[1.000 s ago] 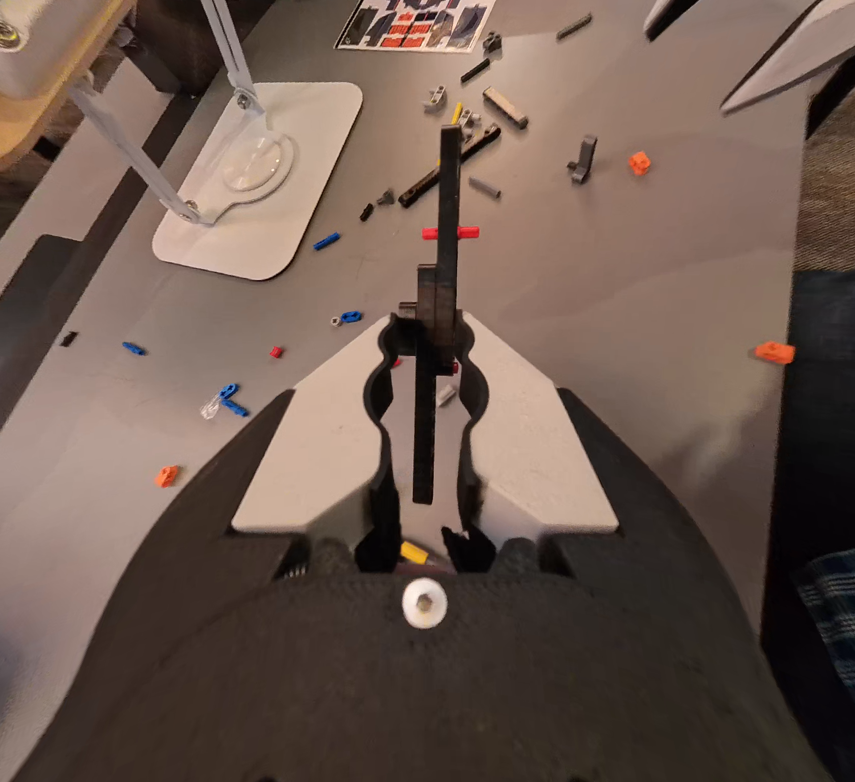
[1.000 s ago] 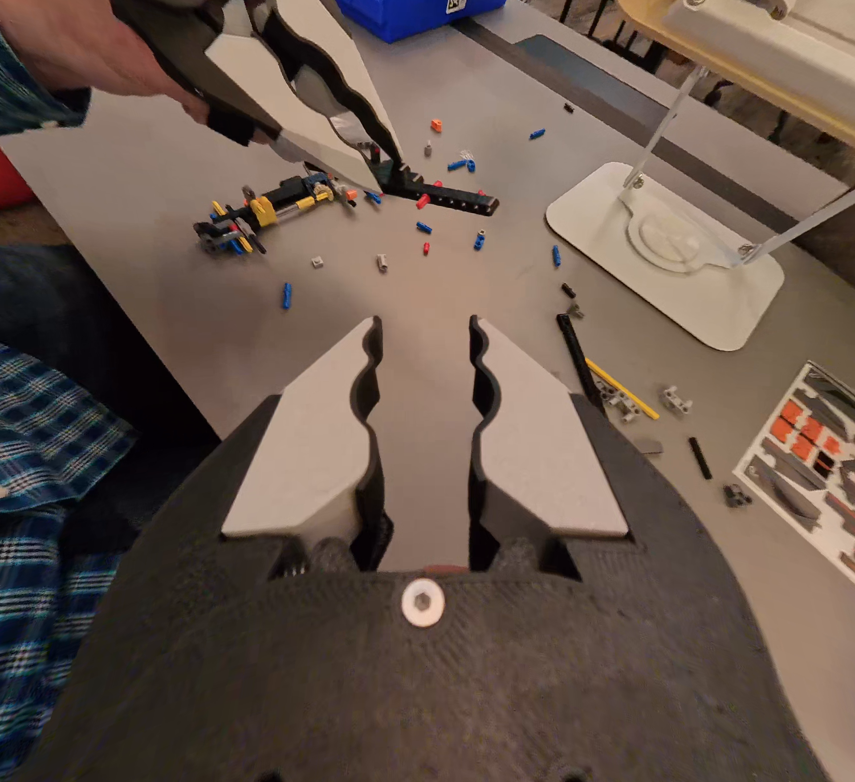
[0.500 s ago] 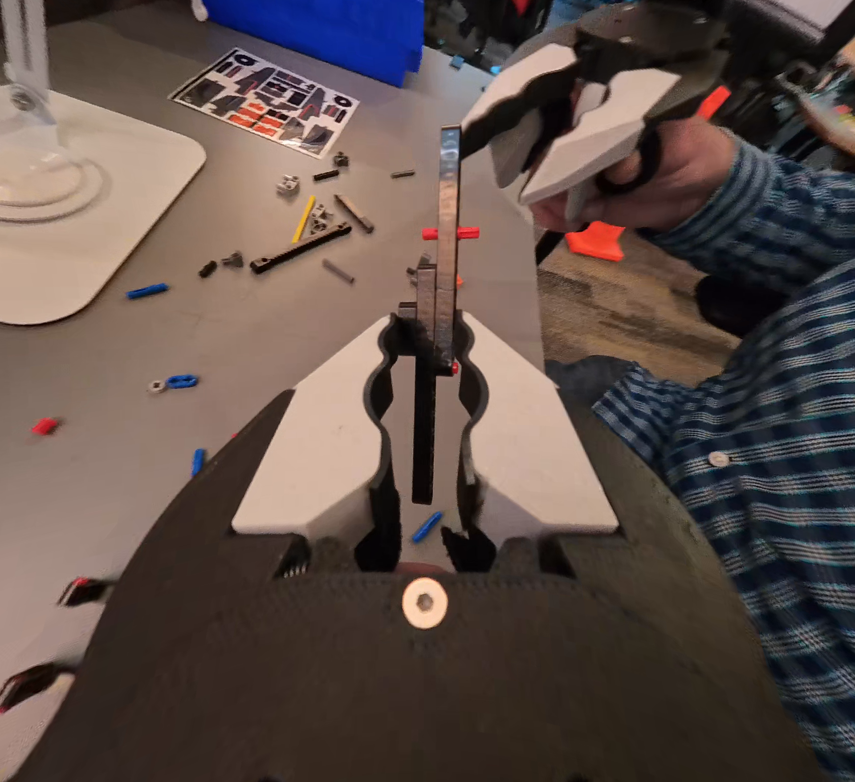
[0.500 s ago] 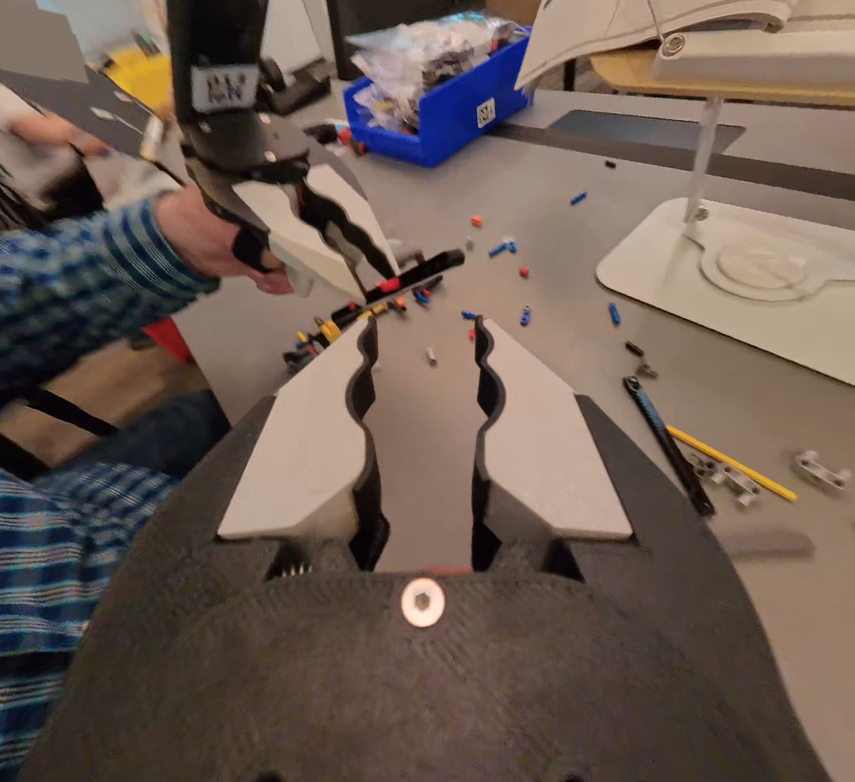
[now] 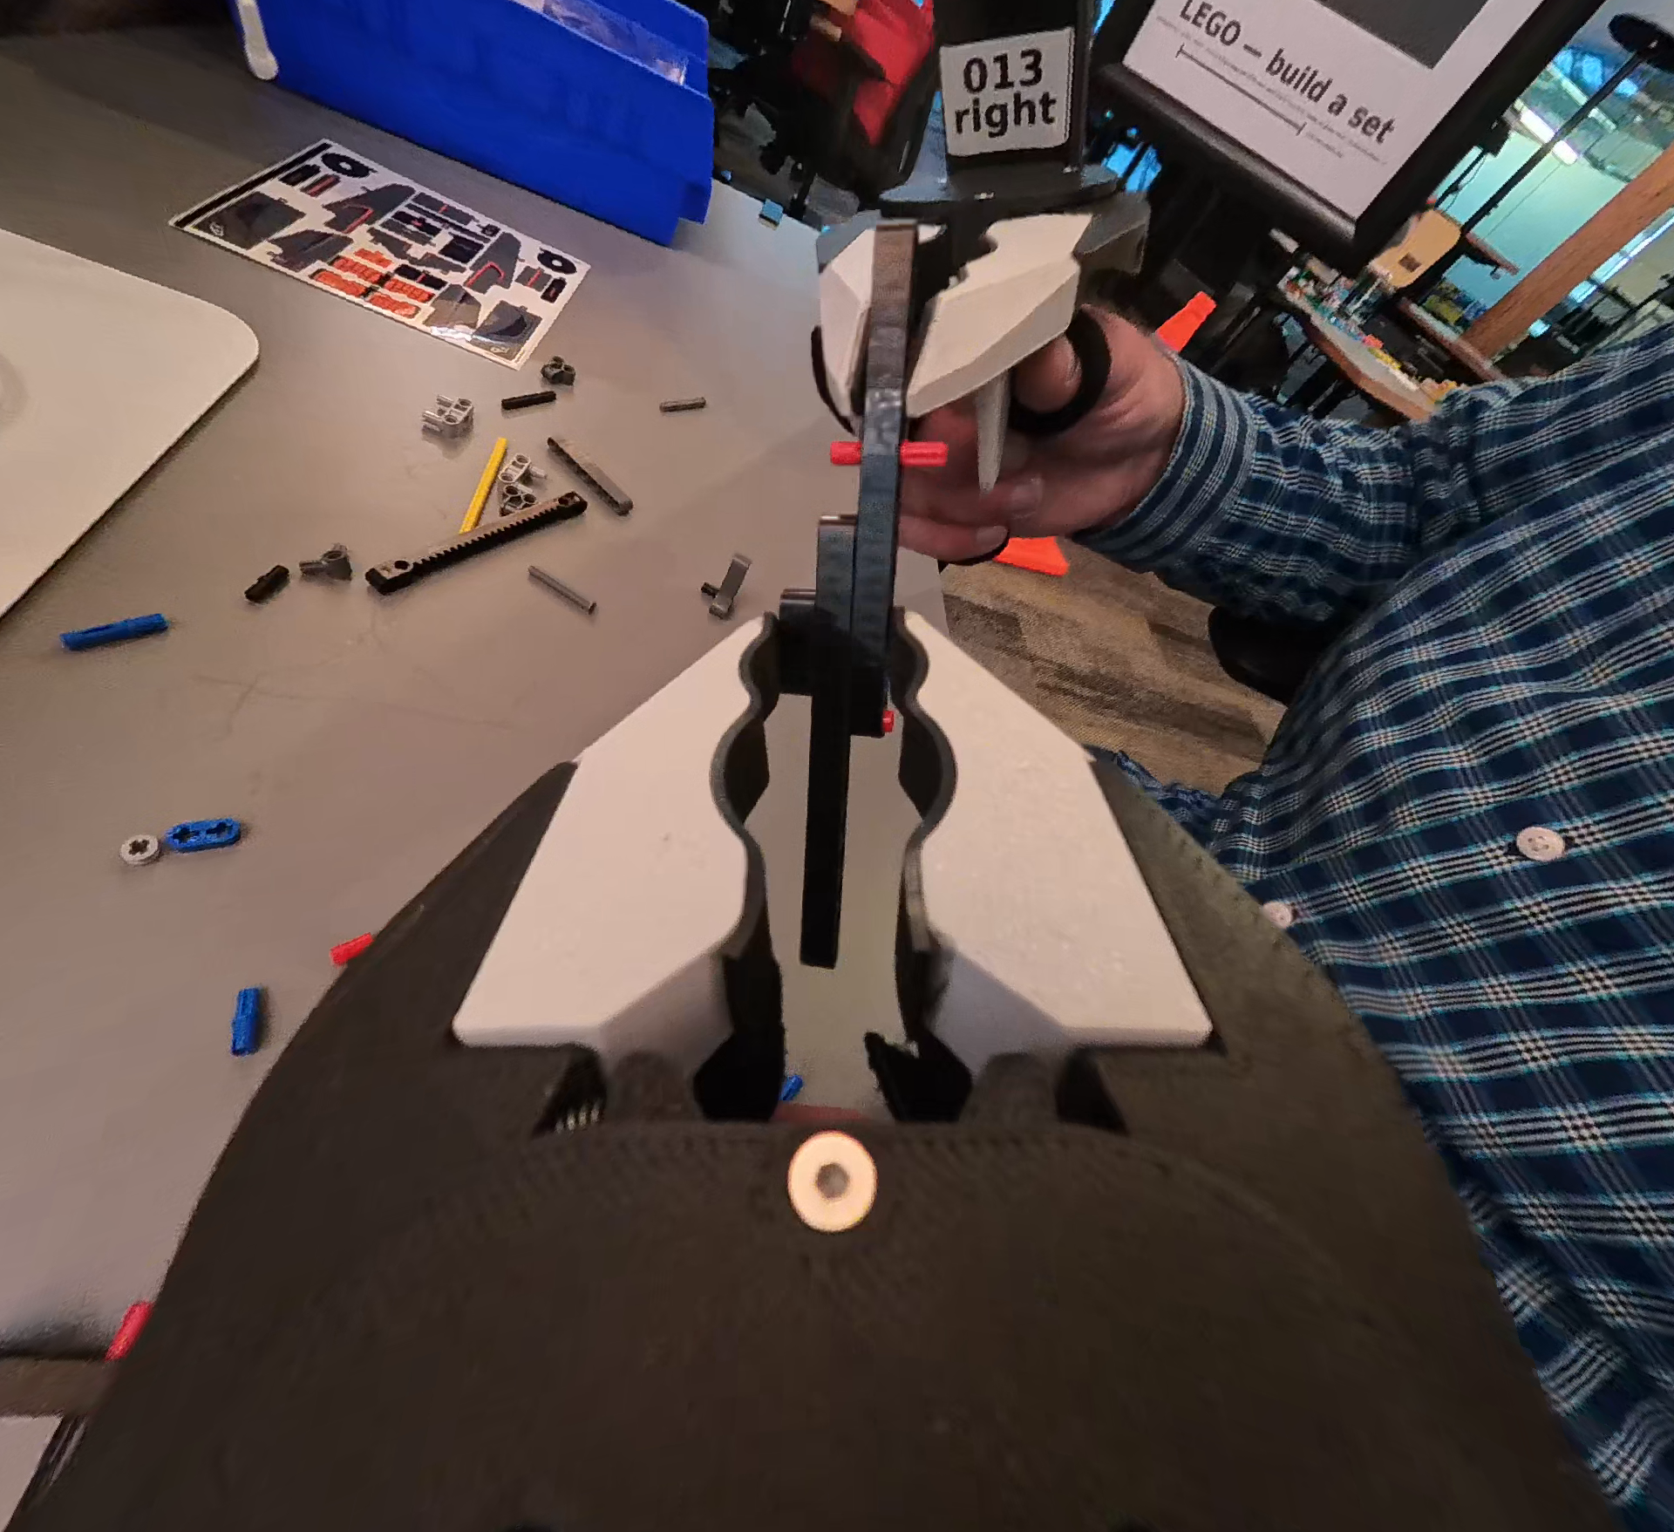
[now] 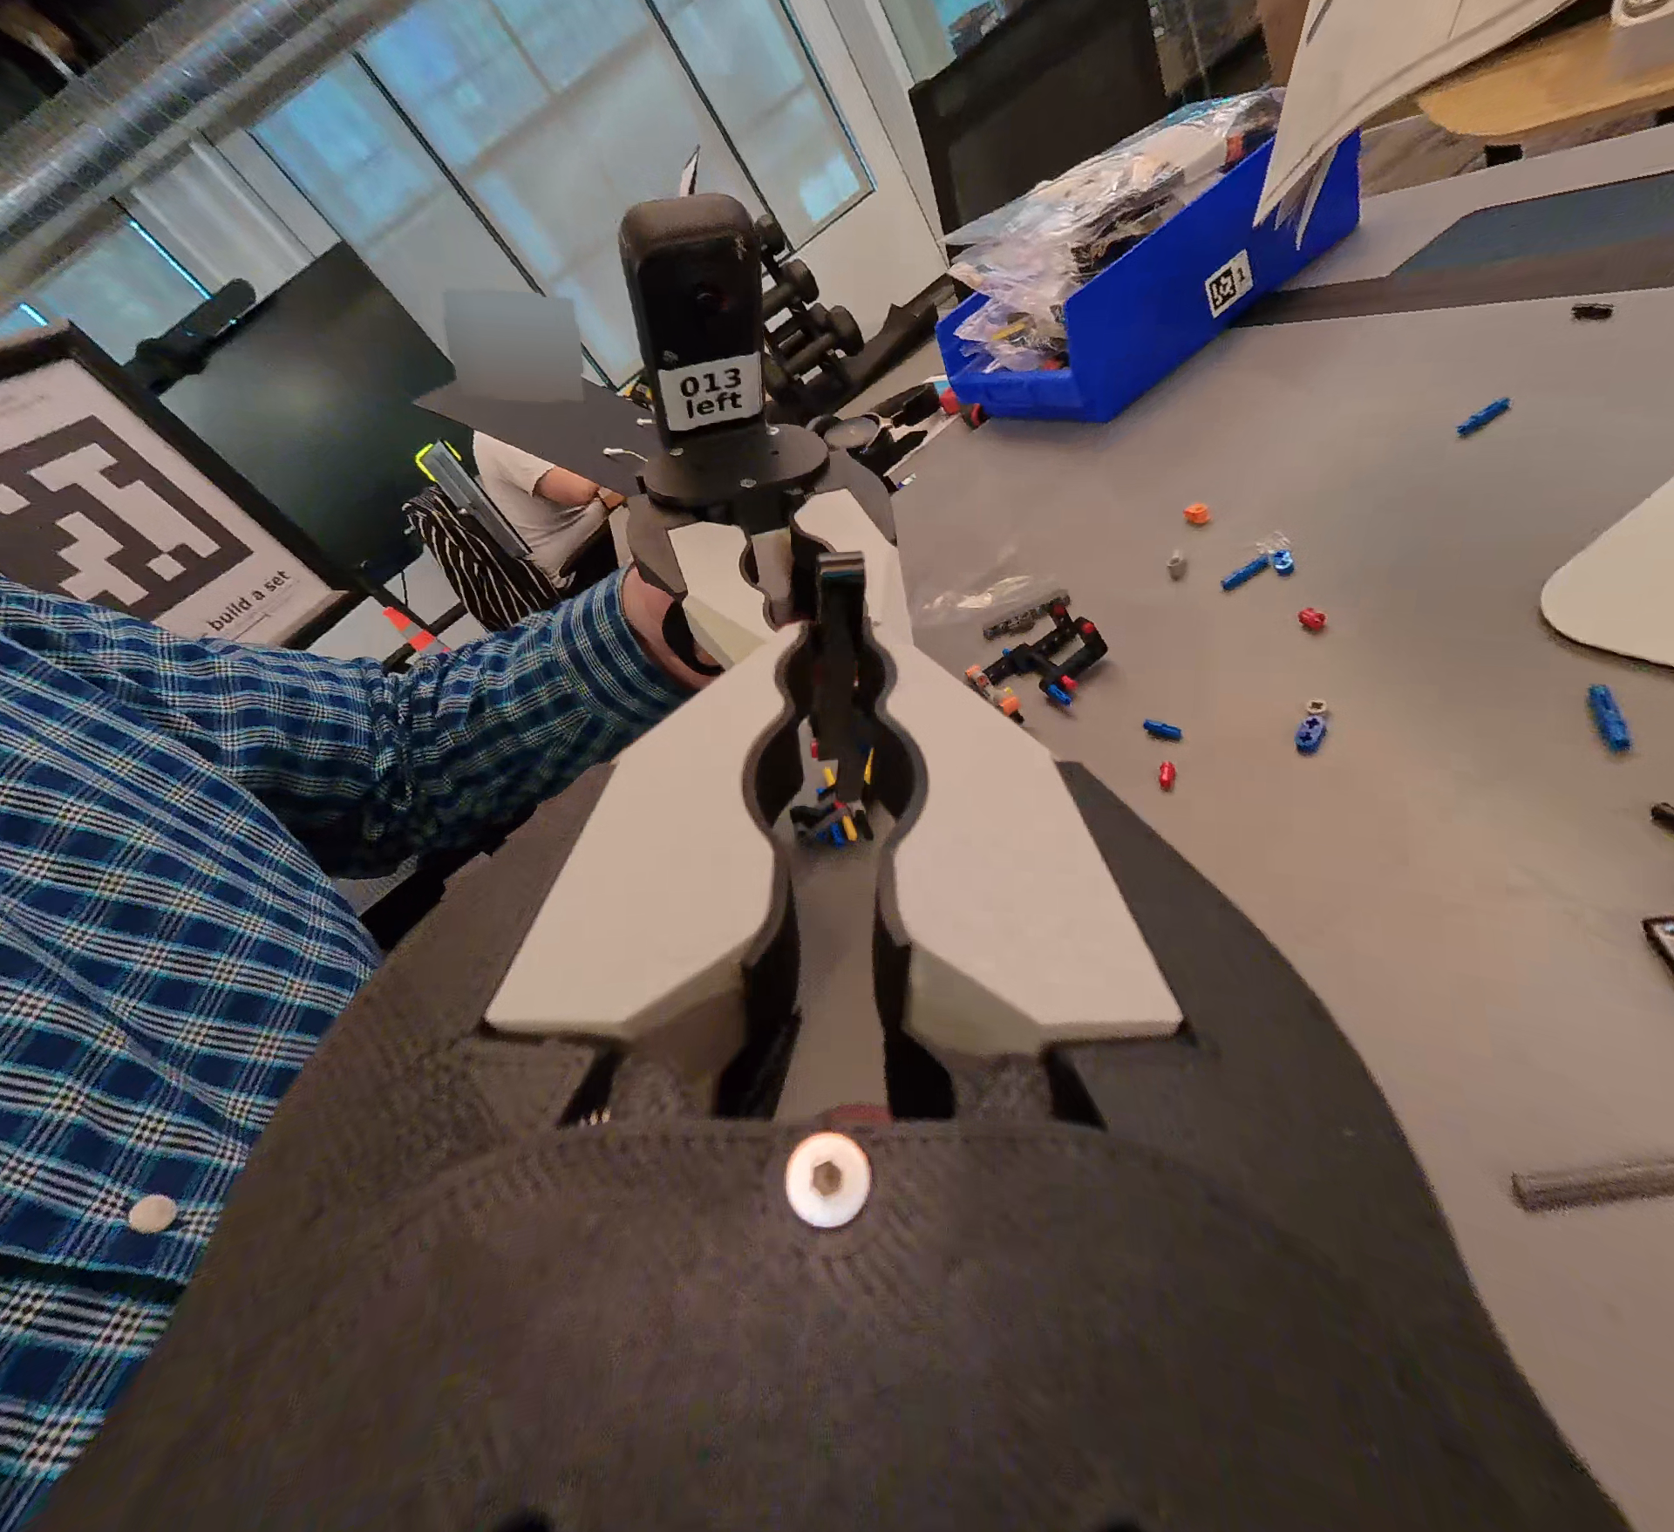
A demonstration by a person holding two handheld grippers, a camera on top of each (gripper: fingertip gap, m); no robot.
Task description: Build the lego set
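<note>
Both grippers meet tip to tip in the air: left gripper (image 5: 833, 637) and right gripper (image 6: 838, 637), jaws nearly closed.

A framed white sign (image 5: 1341, 30) with a black square pattern is seen at far right, behind the grey table (image 5: 344, 700).

A grey worktop (image 5: 362, 718) fills the left of the left wrist view. At upper left sit a blue bin (image 5: 453, 48) and a sticker sheet (image 5: 385, 252); a white plate (image 5: 100, 392) lies at the left edge. Mid-left lie a black toothed rack (image 5: 476, 542), a yellow rod (image 5: 483, 484) and scattered blue pins (image 5: 113, 632).
</note>
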